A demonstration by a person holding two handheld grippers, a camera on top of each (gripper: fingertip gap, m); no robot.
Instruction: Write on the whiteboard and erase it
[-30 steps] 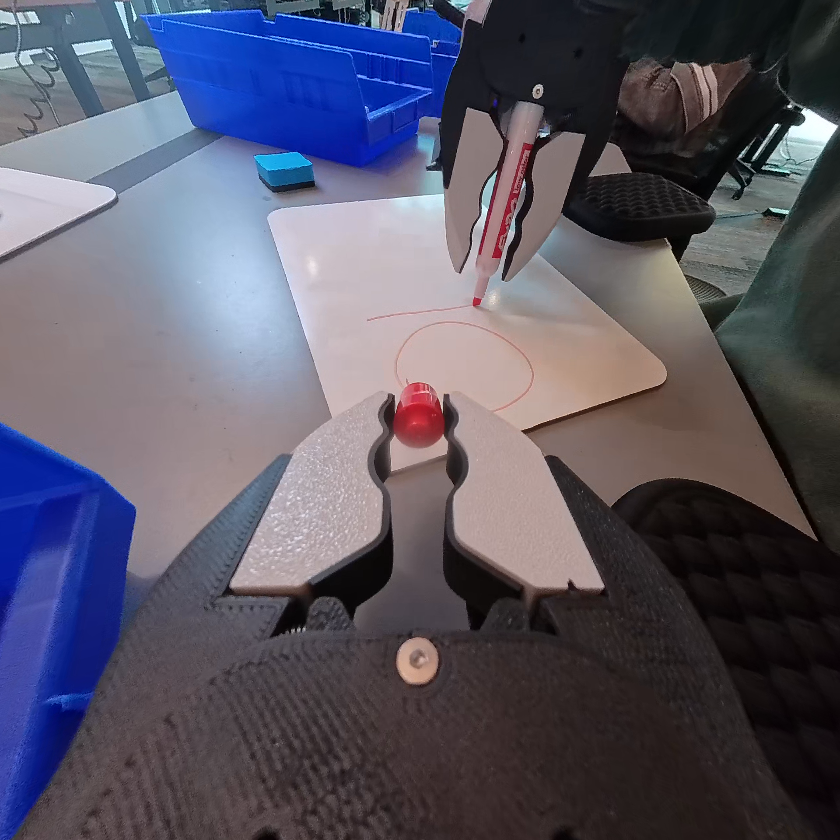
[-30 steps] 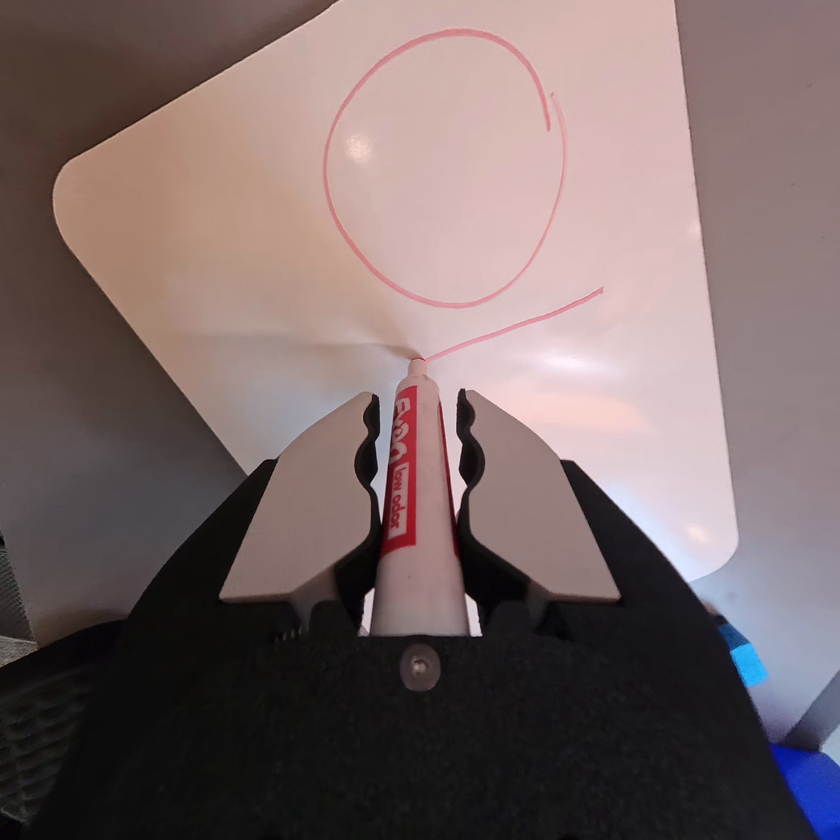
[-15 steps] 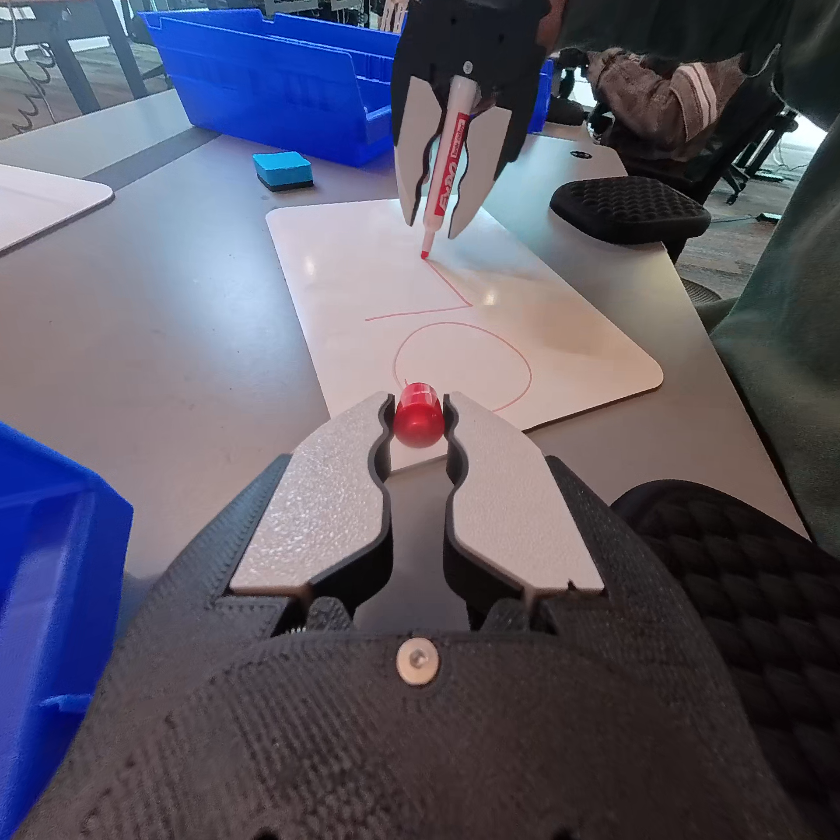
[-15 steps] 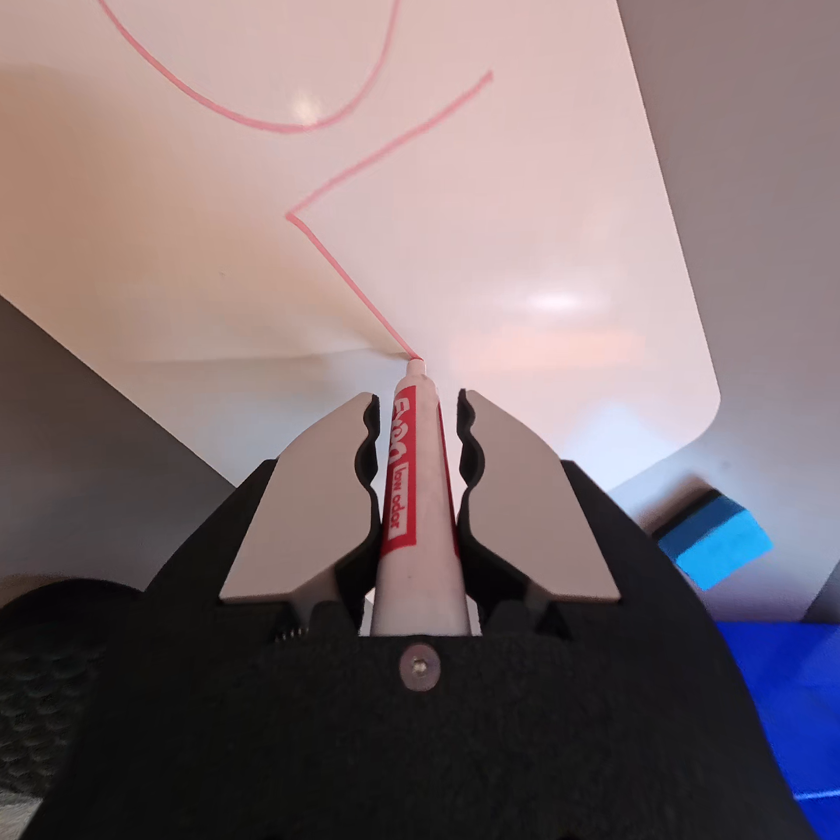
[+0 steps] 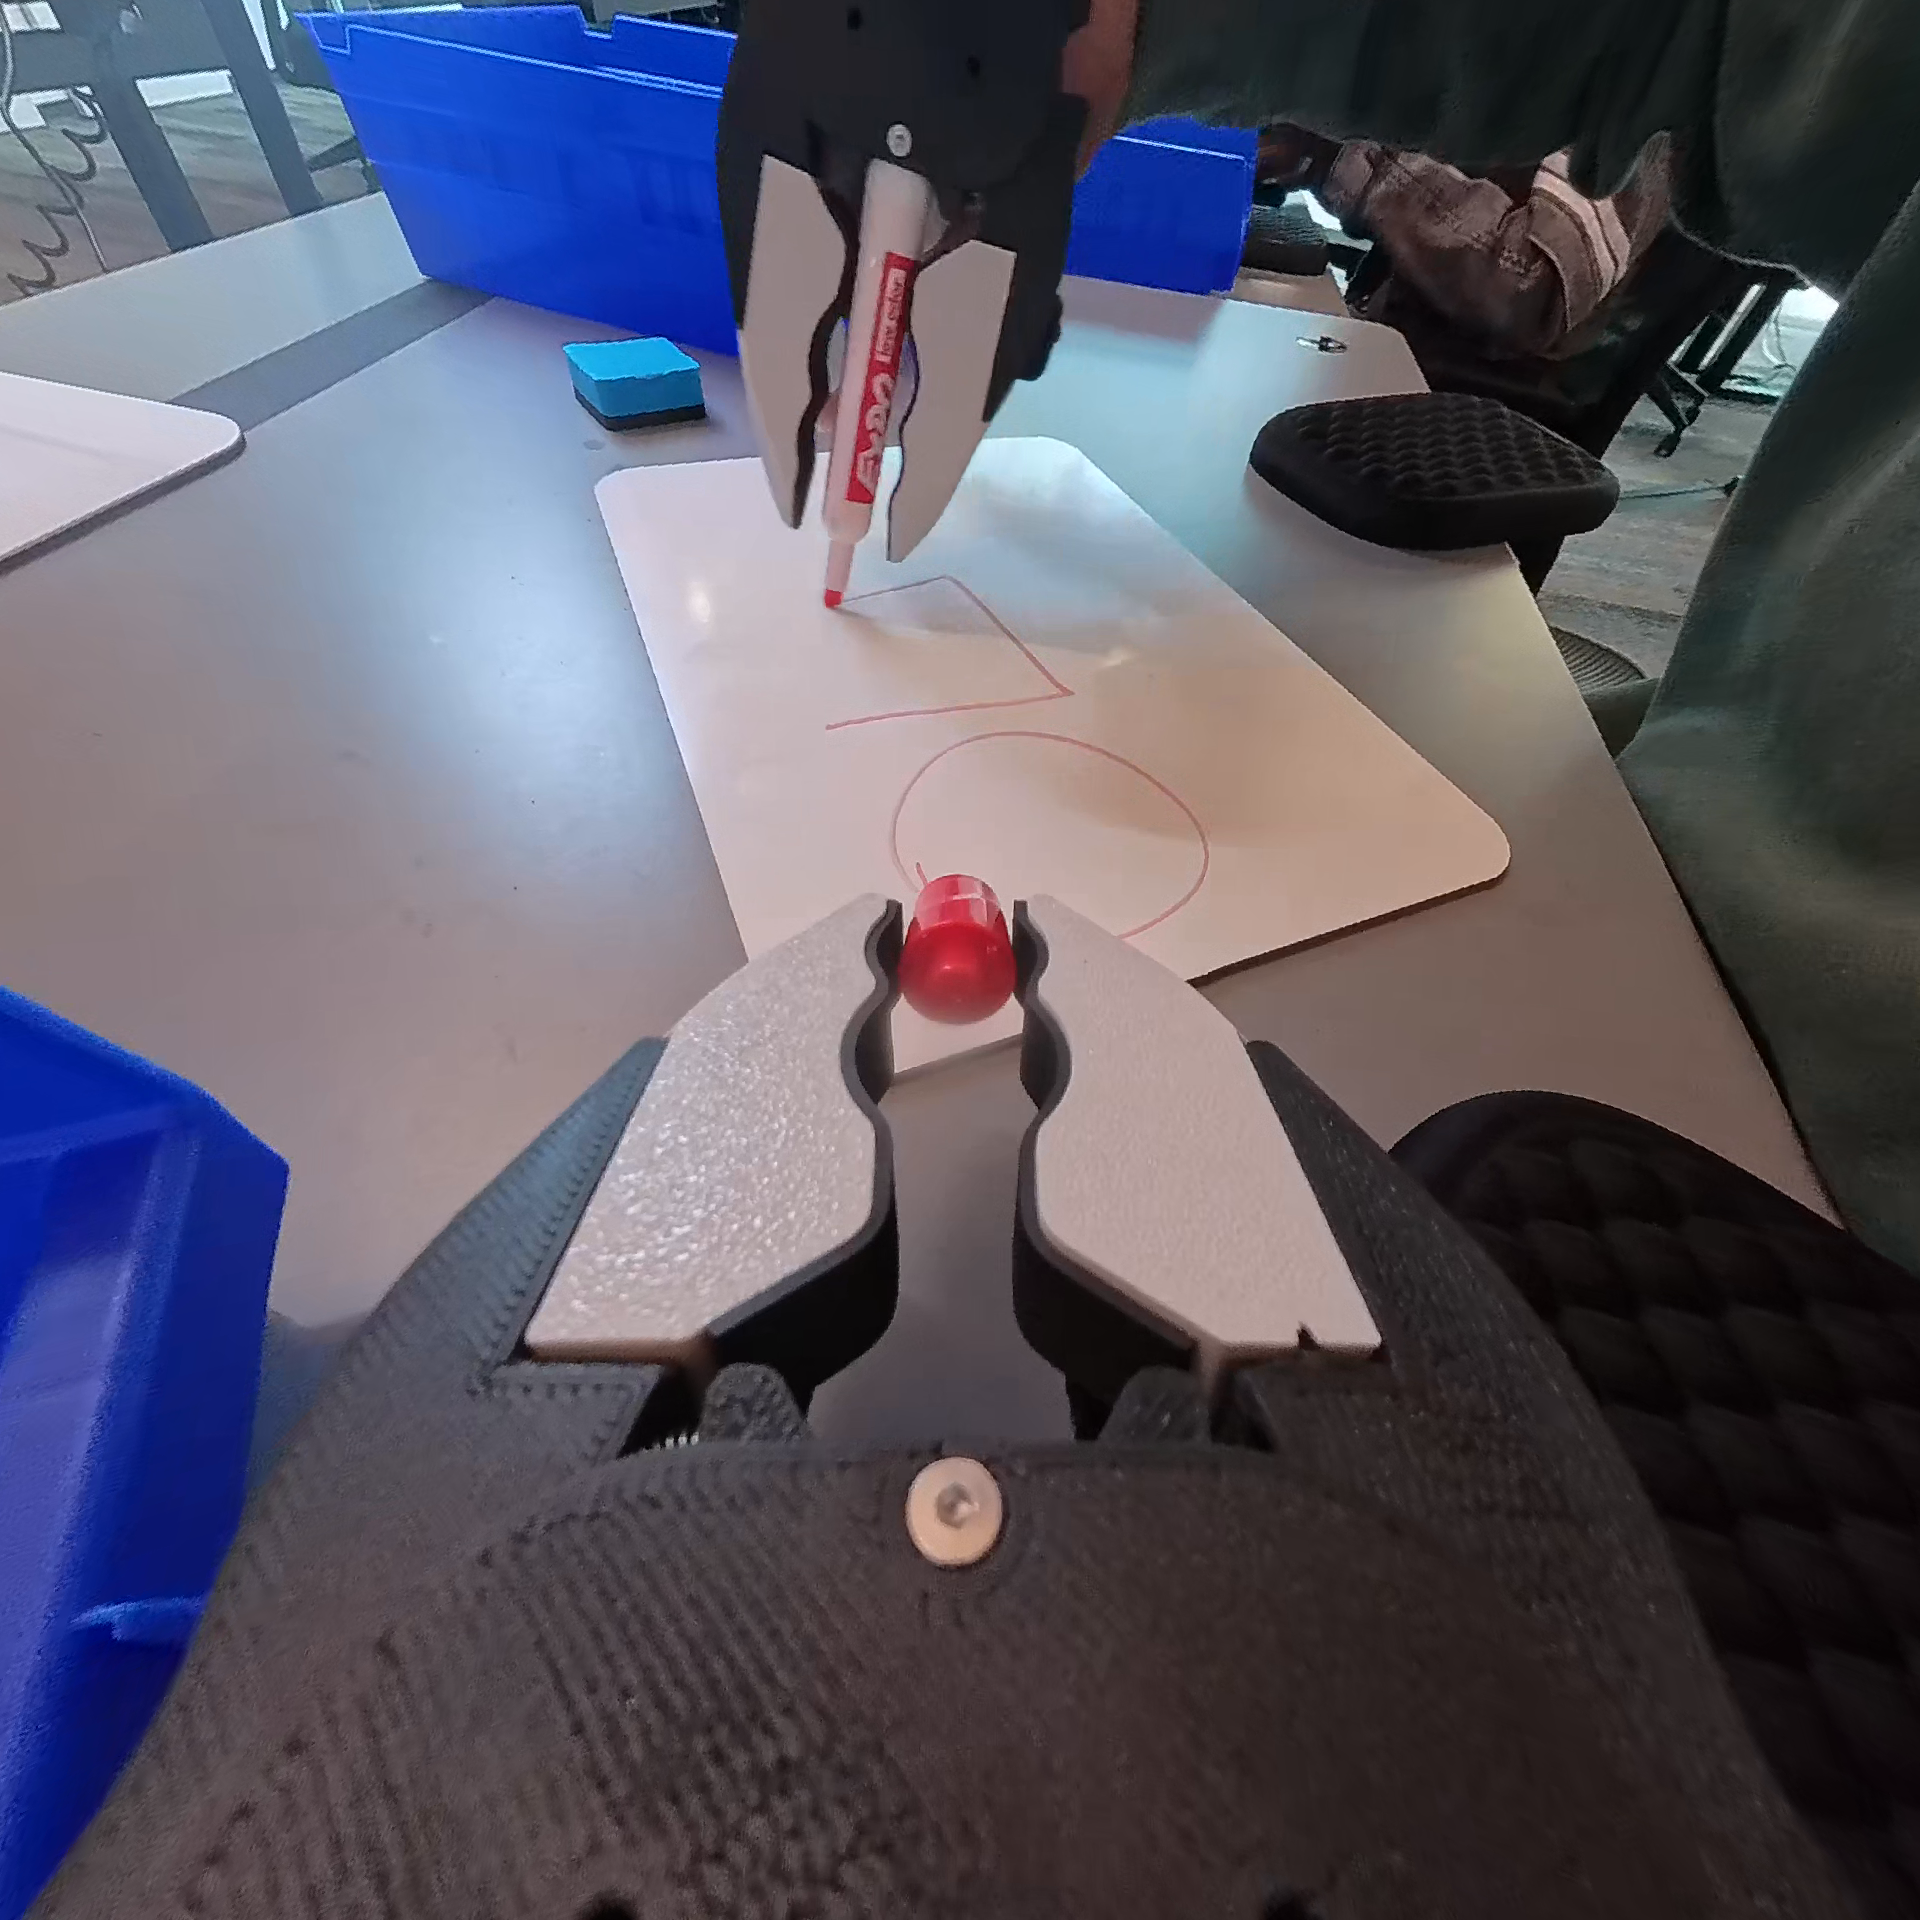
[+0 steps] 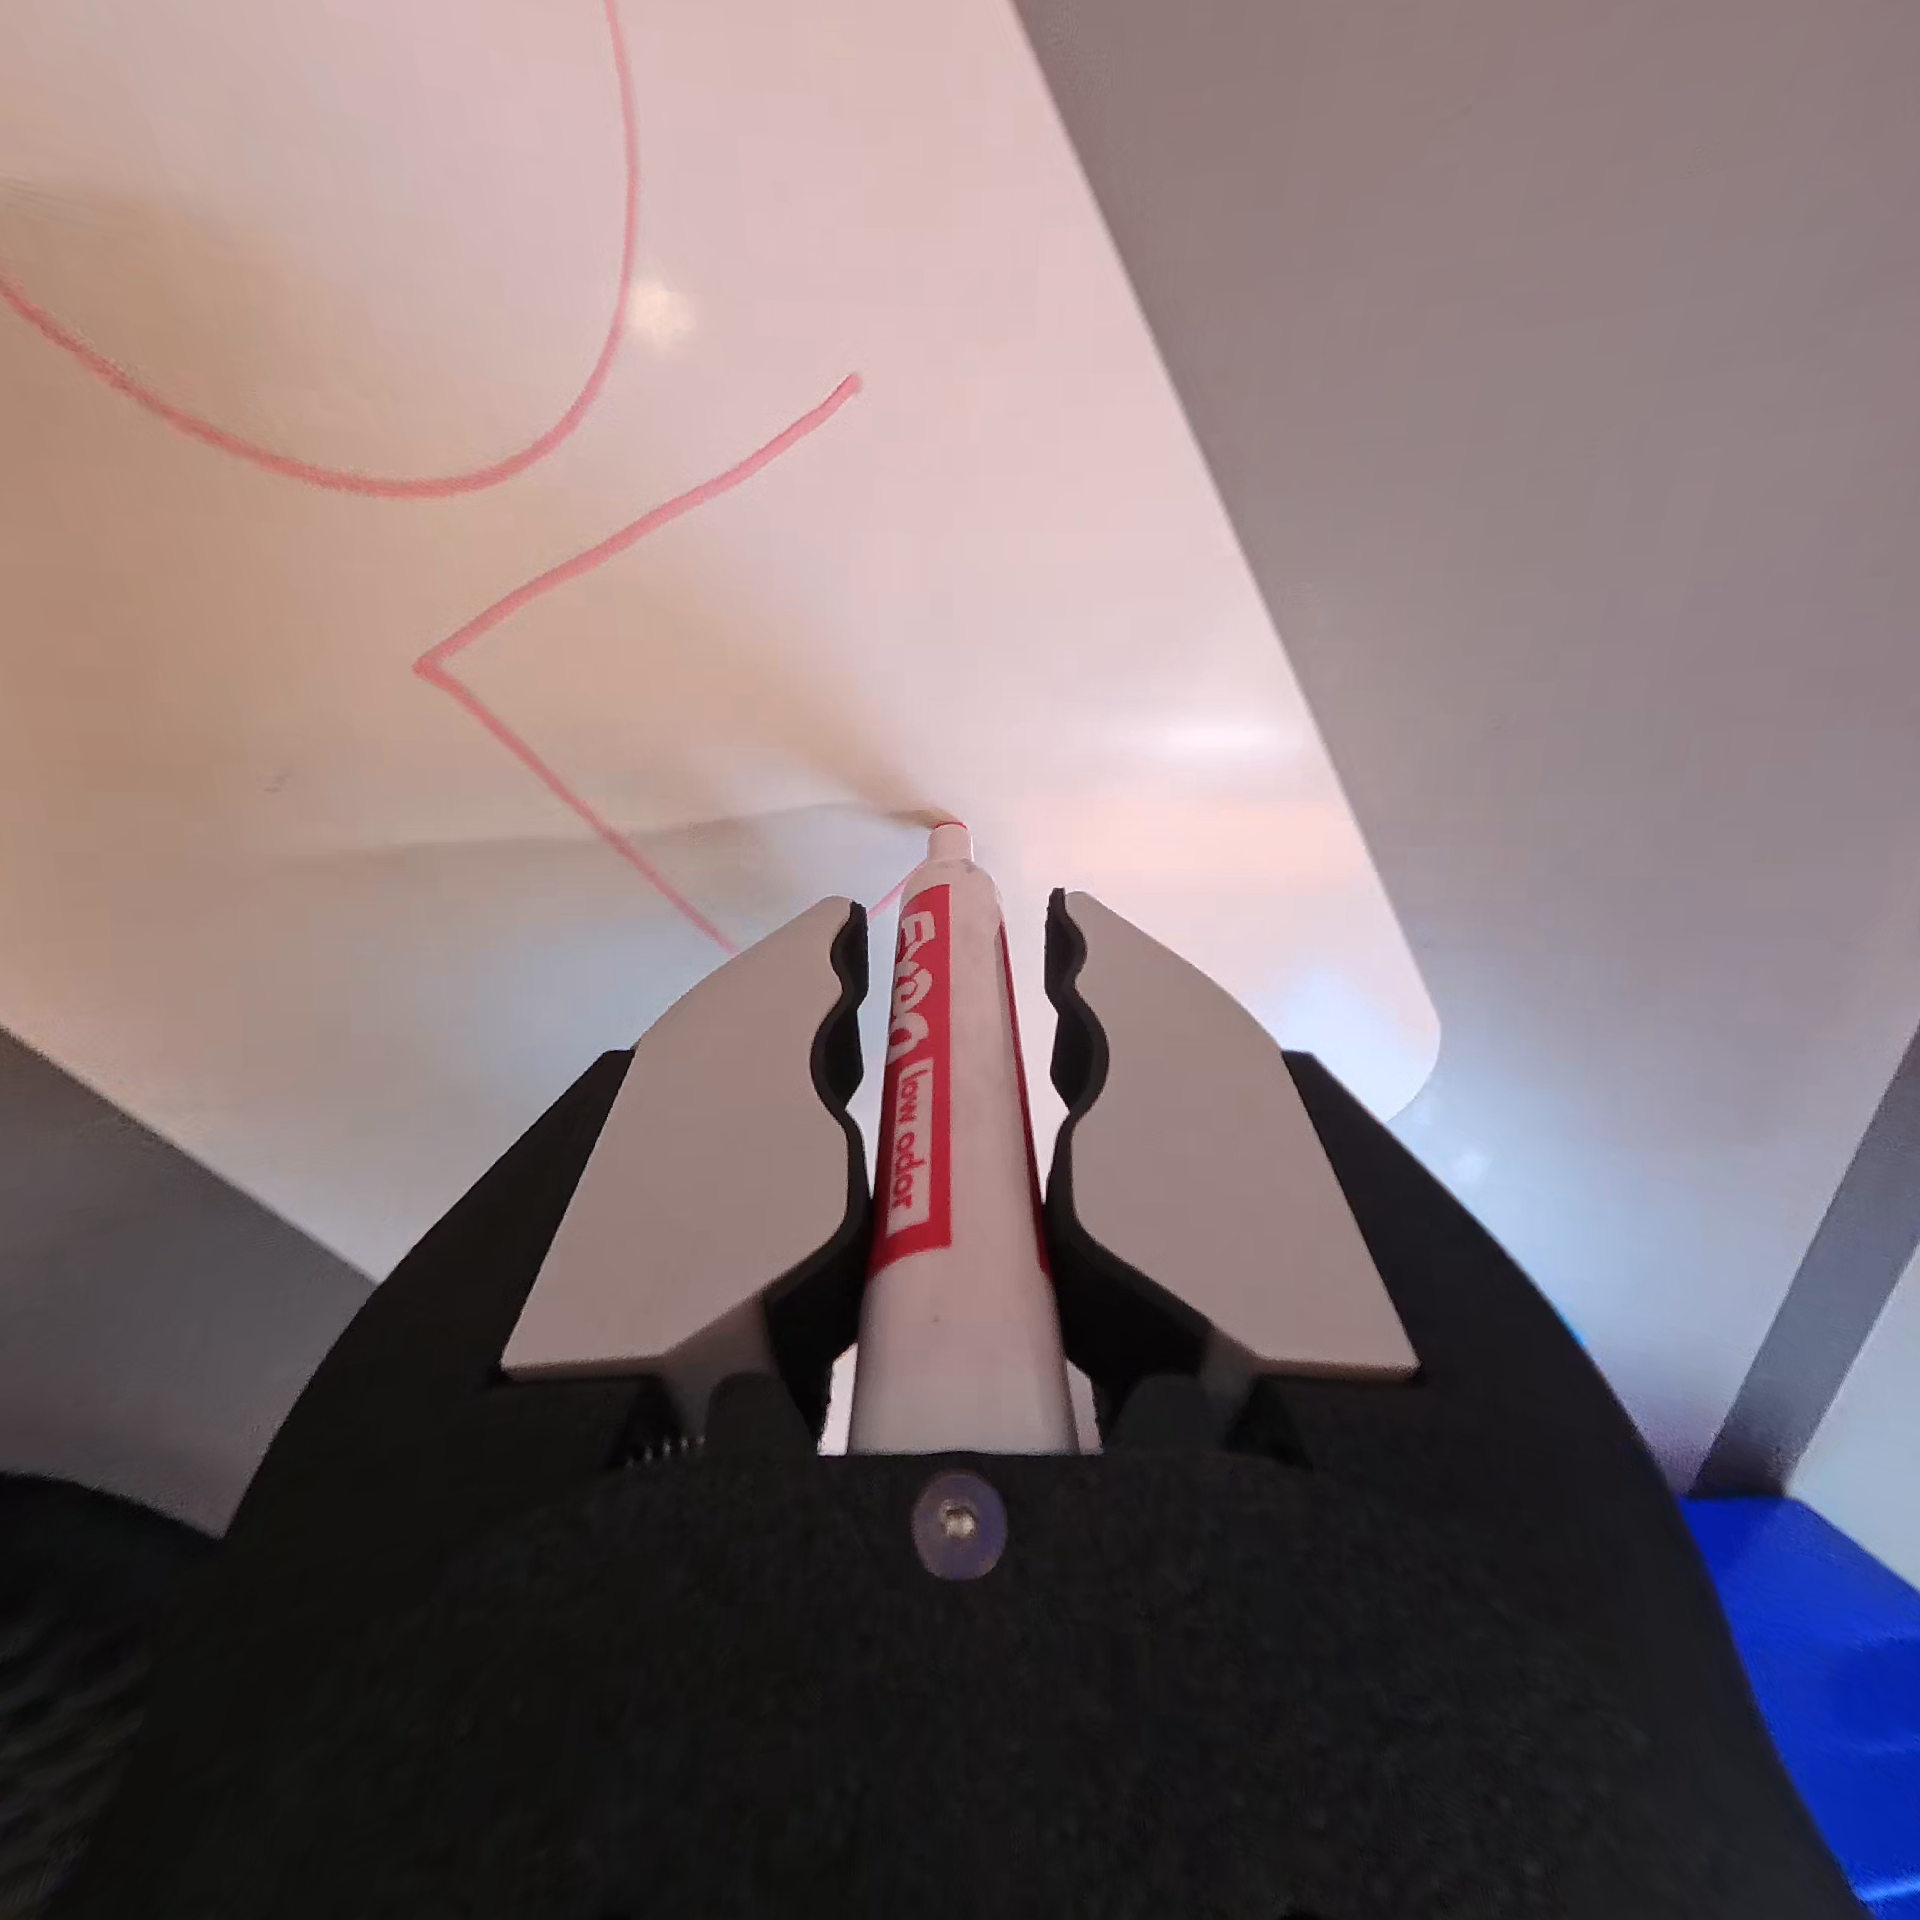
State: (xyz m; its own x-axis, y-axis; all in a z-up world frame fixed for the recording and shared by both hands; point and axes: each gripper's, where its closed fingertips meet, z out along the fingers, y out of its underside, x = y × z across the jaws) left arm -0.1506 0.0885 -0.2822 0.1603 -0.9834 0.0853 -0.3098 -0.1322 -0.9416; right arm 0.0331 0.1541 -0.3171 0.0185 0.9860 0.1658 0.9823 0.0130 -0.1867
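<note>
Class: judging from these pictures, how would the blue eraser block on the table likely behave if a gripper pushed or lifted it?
The blue eraser looks blocky and flat-bottomed, so it would probably slide, not roll. Its foam-like top suggests it is light and slightly squashy. Its low shape makes tipping unlikely.

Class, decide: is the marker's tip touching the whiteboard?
Touching. In the right wrist view the marker tip meets the whiteboard where its shadow converges; the left wrist view shows the red line ending at the tip.

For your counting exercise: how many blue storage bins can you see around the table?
2. One large blue bin stands at the table's far side behind the eraser; another sits at the near left edge. More may lie outside the views.
</note>
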